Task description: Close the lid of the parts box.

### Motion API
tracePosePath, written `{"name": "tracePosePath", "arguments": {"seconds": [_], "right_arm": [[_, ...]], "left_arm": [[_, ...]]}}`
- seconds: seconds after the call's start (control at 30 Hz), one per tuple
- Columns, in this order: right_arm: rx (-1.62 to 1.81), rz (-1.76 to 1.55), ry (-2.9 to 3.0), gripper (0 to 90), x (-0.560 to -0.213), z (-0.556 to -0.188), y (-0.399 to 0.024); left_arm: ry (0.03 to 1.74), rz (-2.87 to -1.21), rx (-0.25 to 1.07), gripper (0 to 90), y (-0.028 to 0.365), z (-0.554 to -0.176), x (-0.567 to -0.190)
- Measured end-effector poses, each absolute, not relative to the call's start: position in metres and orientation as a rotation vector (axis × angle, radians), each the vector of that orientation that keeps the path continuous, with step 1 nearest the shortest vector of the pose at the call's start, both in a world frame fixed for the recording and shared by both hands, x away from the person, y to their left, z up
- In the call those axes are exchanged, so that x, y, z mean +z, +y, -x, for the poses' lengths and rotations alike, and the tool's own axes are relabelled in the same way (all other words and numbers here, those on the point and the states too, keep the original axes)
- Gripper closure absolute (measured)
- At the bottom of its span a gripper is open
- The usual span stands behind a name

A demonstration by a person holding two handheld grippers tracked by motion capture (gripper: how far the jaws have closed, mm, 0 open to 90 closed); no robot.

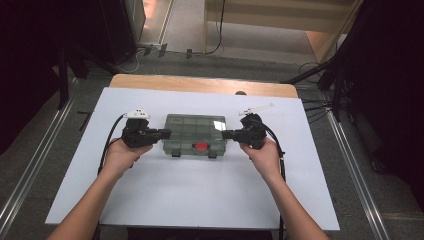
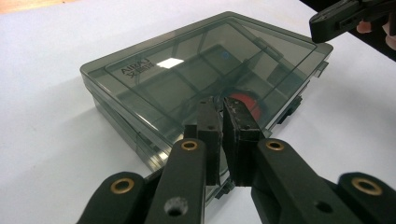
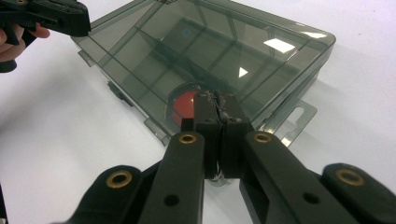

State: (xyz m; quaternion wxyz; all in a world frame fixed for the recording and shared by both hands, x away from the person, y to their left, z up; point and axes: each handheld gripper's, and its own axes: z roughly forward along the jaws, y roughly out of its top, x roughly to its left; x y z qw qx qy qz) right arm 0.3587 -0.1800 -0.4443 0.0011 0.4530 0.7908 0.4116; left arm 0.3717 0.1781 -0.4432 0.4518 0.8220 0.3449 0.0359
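Observation:
A smoky see-through compartment box (image 1: 195, 131) lies with its lid down in the middle of the white table top (image 1: 200, 192). A round red thing (image 1: 201, 146) sits inside near its front edge. My left gripper (image 1: 168, 133) is level at the box's left end, jaws together with nothing between them. My right gripper (image 1: 225, 134) mirrors it at the right end, also shut and empty. In the left gripper view the shut gripper (image 2: 219, 100) hovers over the box's (image 2: 187, 65) near corner. In the right gripper view the shut gripper (image 3: 215, 95) is over the red thing (image 3: 182, 106) under the lid (image 3: 210, 42).
A wooden table edge (image 1: 200, 83) shows behind the white top. Dark stands (image 1: 340, 75) and cables (image 1: 217, 30) occupy the floor at the back and sides. Two latches (image 1: 176, 154) stick out from the box's front edge.

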Motion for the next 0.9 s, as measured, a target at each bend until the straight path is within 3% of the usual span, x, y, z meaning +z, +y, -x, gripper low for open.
{"name": "tracePosePath", "arguments": {"seconds": [0.9], "right_arm": [[1.253, -1.427, 2.512, 89.1, -0.47, -0.364, -0.17]], "left_arm": [[0.871, -2.063, 0.064, 85.8, 0.179, -0.375, -0.466]]}}
